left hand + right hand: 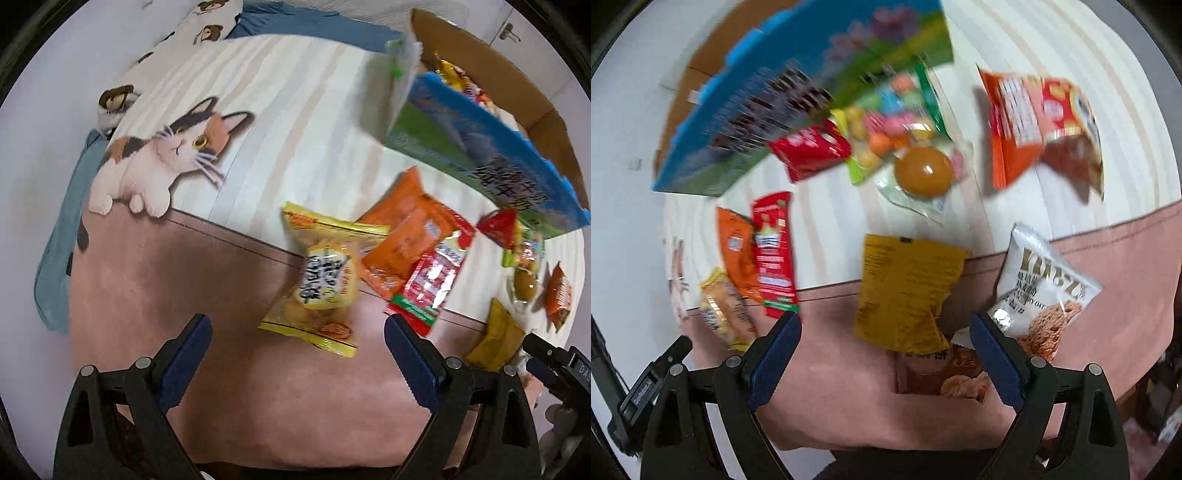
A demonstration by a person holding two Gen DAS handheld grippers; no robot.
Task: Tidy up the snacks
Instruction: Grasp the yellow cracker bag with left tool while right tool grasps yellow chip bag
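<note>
Snack packets lie scattered on a cat-print bedspread [207, 155]. In the left wrist view my left gripper [297, 334] is open and empty just in front of a yellow packet [321, 284]. Beyond it lie an orange packet [402, 232] and a red packet [432, 284]. In the right wrist view my right gripper [886, 334] is open and empty over a mustard-yellow packet [905, 291]. A brown packet [938, 376] lies under it and a white oat-cookie packet [1041, 291] to its right. The blue-green carton [476, 147] holds several snacks.
The carton [798, 92] stands at the back. Near it are a small red packet [812, 147], a candy bag [894, 114], a sealed brown egg [923, 170] and an orange bag [1041, 125]. A pillow [192, 29] lies at the far left.
</note>
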